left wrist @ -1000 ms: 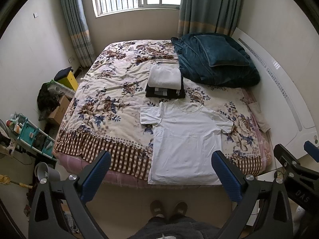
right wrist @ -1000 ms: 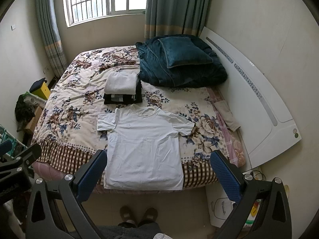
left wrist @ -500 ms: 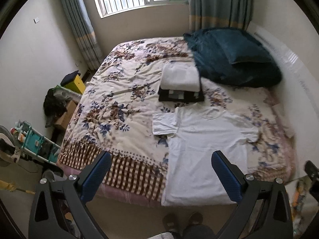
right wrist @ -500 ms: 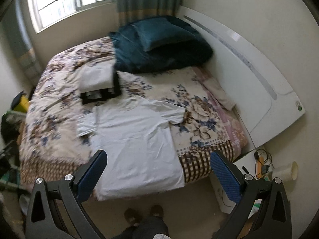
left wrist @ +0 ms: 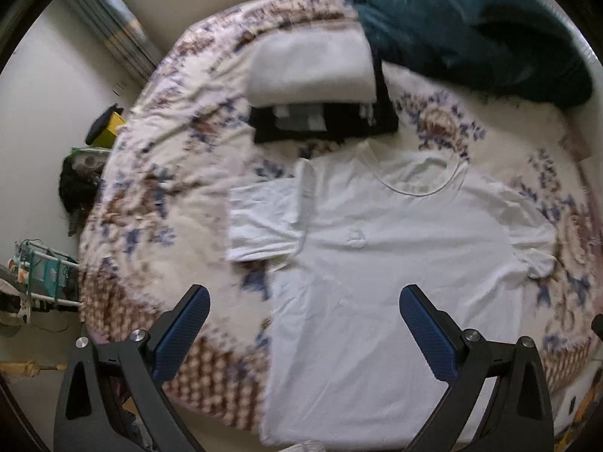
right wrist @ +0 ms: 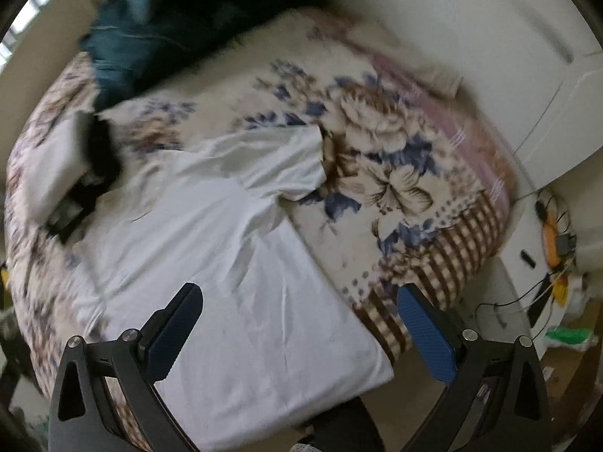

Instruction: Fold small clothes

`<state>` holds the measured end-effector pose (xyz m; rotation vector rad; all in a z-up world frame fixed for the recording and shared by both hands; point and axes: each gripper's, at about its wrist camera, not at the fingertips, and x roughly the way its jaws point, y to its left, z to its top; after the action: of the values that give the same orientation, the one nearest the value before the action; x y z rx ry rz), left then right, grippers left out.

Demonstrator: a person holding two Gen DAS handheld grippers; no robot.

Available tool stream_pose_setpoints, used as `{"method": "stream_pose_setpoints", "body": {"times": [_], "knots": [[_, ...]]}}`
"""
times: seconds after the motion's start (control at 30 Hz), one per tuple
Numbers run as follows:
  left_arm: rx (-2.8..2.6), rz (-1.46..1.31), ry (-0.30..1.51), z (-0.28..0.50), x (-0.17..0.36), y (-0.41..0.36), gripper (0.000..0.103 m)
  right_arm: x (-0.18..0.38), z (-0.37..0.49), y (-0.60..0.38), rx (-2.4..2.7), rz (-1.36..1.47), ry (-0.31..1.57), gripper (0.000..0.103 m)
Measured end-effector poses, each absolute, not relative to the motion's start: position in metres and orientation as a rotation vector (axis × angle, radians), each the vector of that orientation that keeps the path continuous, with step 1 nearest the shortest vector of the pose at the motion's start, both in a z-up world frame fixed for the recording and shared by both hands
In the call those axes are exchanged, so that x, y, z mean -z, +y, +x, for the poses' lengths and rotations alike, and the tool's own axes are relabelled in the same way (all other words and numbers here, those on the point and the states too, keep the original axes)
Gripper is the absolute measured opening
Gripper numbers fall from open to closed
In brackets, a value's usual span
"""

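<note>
A white T-shirt (left wrist: 395,271) lies flat, face up, on the floral bedspread (left wrist: 158,196), its hem hanging over the near edge of the bed. In the right wrist view the same T-shirt (right wrist: 211,248) runs diagonally, one sleeve (right wrist: 290,165) spread to the right. My left gripper (left wrist: 305,335) hovers open above the shirt's lower left part, nothing between its blue pads. My right gripper (right wrist: 297,335) is open above the shirt's lower right part. Both views are motion-blurred.
A stack of folded clothes (left wrist: 316,86), white on black, sits just beyond the collar. A teal blanket (left wrist: 471,26) is heaped at the head of the bed. A white headboard (right wrist: 490,56) stands on the right; cables and clutter (right wrist: 557,248) lie on the floor.
Both grippers have dropped and moved forward toward the bed, so the T-shirt fills much more of each view. The right one has swung rightward. Both stay open.
</note>
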<state>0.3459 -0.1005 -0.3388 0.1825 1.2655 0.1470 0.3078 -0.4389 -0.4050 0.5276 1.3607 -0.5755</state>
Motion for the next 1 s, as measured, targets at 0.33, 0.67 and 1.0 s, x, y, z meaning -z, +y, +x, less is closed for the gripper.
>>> {"method": "stream_pose_setpoints", "body": {"times": [0.33, 0.67, 1.0], "knots": [[-0.154, 0.181, 1.449, 0.412, 0.501, -0.146, 0.103, 0.588, 0.343, -0.531, 0.696, 0.959, 1.389, 0.103], [-0.14, 0.114, 1.536, 0.431, 0.559, -0.146, 0.103, 0.654, 0.353, -0.523, 0.794, 1.218, 1.155, 0.059], [-0.132, 0.045, 1.503, 0.439, 0.528, -0.097, 0.103, 0.569, 0.466, -0.399, 0.613, 0.375, 1.08, 0.008]]}}
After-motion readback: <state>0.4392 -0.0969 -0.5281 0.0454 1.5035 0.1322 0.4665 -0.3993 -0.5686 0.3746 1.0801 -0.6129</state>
